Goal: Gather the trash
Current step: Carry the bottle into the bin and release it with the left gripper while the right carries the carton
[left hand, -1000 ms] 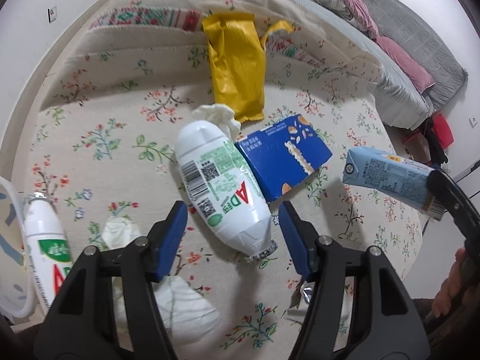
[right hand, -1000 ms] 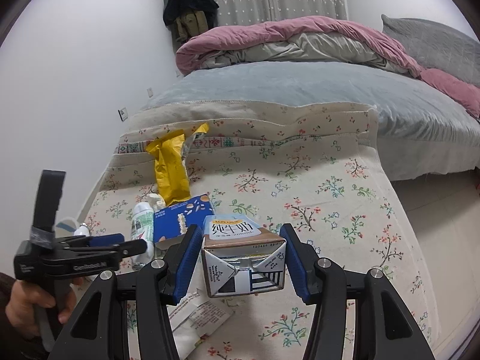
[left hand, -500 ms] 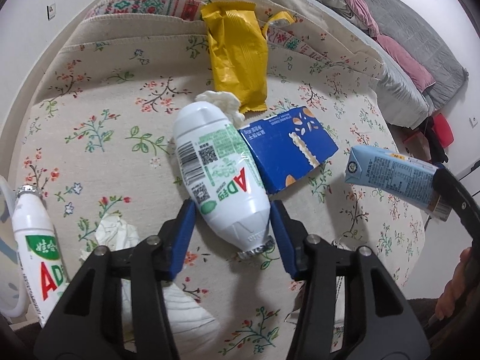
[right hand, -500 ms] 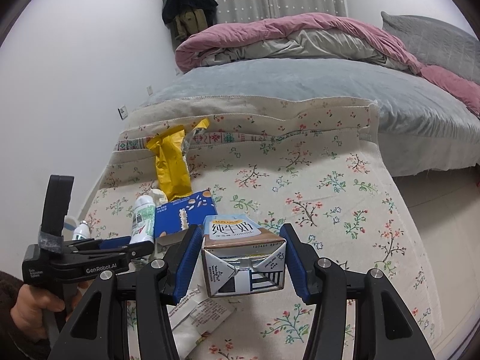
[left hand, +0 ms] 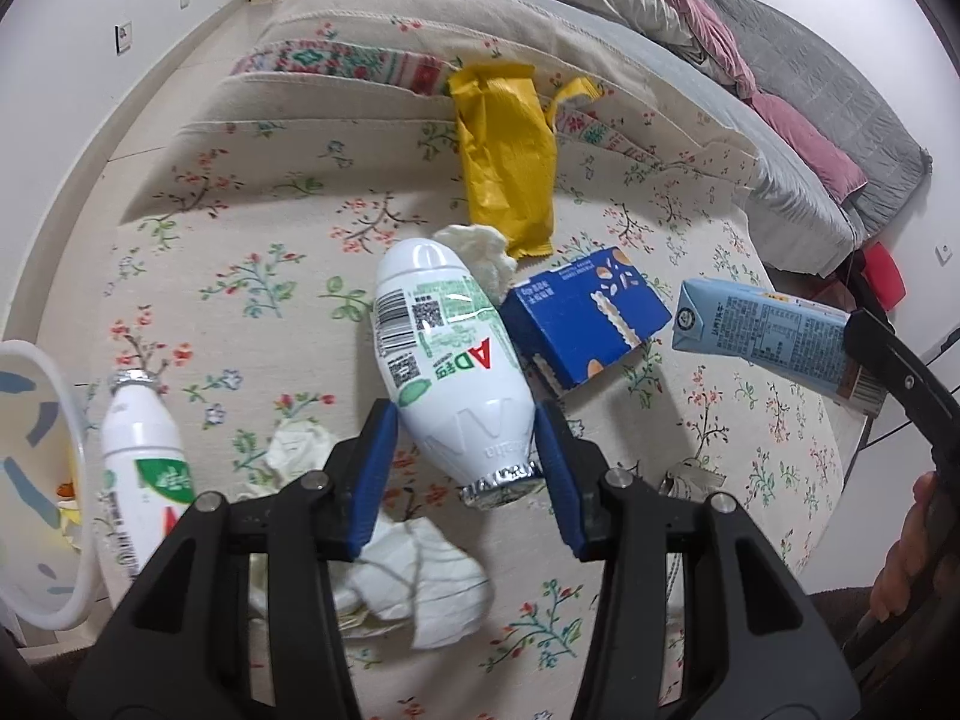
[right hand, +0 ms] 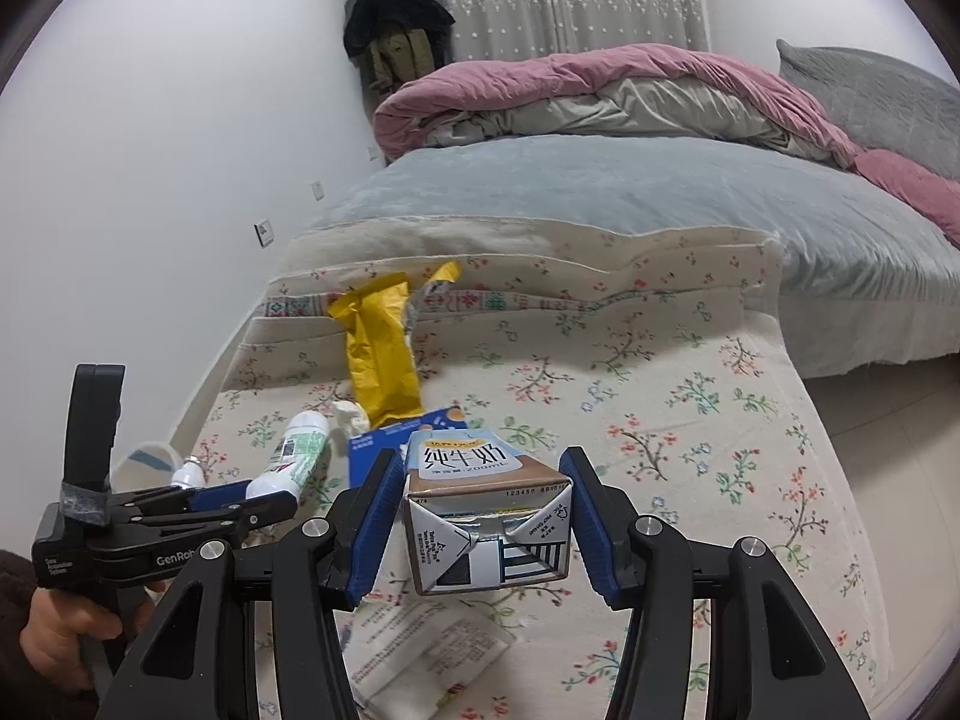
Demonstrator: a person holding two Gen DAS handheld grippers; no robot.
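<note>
My left gripper (left hand: 465, 468) is shut on a white bottle (left hand: 444, 354) with green print and a foil-rimmed mouth; the blue pads (left hand: 378, 462) press on its lower body just above the floral cloth (left hand: 252, 276). In the right wrist view that bottle (right hand: 294, 456) sits in the left gripper (right hand: 258, 498) at lower left. My right gripper (right hand: 480, 516) is shut on a blue and brown milk carton (right hand: 462, 462), held off the cloth. The left wrist view shows the same carton (left hand: 762, 330) at the right.
Around the held bottle lie a yellow wrapper (left hand: 504, 168), a blue box (left hand: 582, 312), a second small white bottle (left hand: 144, 468) and crumpled tissues (left hand: 420, 588). A white bowl rim (left hand: 36, 480) is at the far left. A printed leaflet (right hand: 432, 648) lies under the carton. A bed (right hand: 600, 192) stands behind.
My left gripper moved forward around the white bottle and its jaws closed onto it. The right gripper has kept still with the carton in it.
</note>
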